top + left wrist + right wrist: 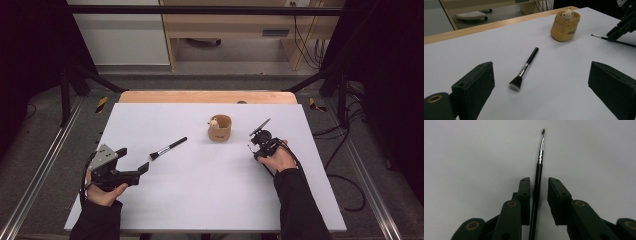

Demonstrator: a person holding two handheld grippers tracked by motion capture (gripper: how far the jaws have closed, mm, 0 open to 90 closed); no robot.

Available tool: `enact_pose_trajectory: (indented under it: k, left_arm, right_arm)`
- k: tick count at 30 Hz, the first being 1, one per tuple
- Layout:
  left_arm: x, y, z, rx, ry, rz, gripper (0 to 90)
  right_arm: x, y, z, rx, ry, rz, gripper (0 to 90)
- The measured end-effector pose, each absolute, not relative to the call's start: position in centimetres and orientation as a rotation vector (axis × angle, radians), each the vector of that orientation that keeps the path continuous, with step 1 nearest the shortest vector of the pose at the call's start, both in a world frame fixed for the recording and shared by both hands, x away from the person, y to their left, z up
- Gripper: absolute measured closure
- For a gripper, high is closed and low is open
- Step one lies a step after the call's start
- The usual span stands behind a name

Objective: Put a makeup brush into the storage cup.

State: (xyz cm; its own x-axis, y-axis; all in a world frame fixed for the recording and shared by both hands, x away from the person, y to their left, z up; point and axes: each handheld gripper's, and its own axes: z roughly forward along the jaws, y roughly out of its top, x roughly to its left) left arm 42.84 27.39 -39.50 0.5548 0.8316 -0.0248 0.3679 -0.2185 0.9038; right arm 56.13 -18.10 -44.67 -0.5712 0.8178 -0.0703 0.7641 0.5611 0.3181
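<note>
The big white table (200,200) is lying flat, and everything here is placed around the little tan cup (220,128) standing near its back middle. A small toy animal (567,13) is peeking out of the top of that cup. The left gripper (135,172) is sitting well away from the cup, down toward the near left side of the table, with a hand (102,192) holding it. Its jaws are standing wide apart with nothing between them, and they are pointing at the thick brush. The right gripper (252,147) is resting just to the right of the cup, a bit nearer to the person, with the other hand (277,160) holding it. Its jaws are standing narrow on both sides of the thin brush (537,177); the left pad is looking like it is touching the handle, but a gap is showing on the other side, so the brush is not being squeezed. The thick brush (168,148) is lying to the left of the cup, between the cup and the left gripper, with its bristles pointing toward that gripper.
</note>
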Motion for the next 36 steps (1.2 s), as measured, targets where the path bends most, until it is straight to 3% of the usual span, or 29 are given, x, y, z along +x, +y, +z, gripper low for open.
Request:
enact_pose_trajectory:
  k: [14, 29, 36]
  left_arm:
    - [42.8, 27.2, -39.6, 1.819, 0.986, 0.592, 6.2]
    - [42.9, 27.3, -39.6, 1.819, 0.988, 0.596, 6.3]
    - [42.8, 27.2, -39.6, 1.822, 0.987, 0.599, 6.3]
  right_arm:
    - [56.2, -17.8, -44.8, 1.372, 2.6, 0.346, 85.4]
    - [55.8, -18.0, -44.5, 1.378, 2.57, 0.392, 85.9]
    - [54.7, -18.7, -42.2, 1.378, 2.516, 0.547, 85.9]
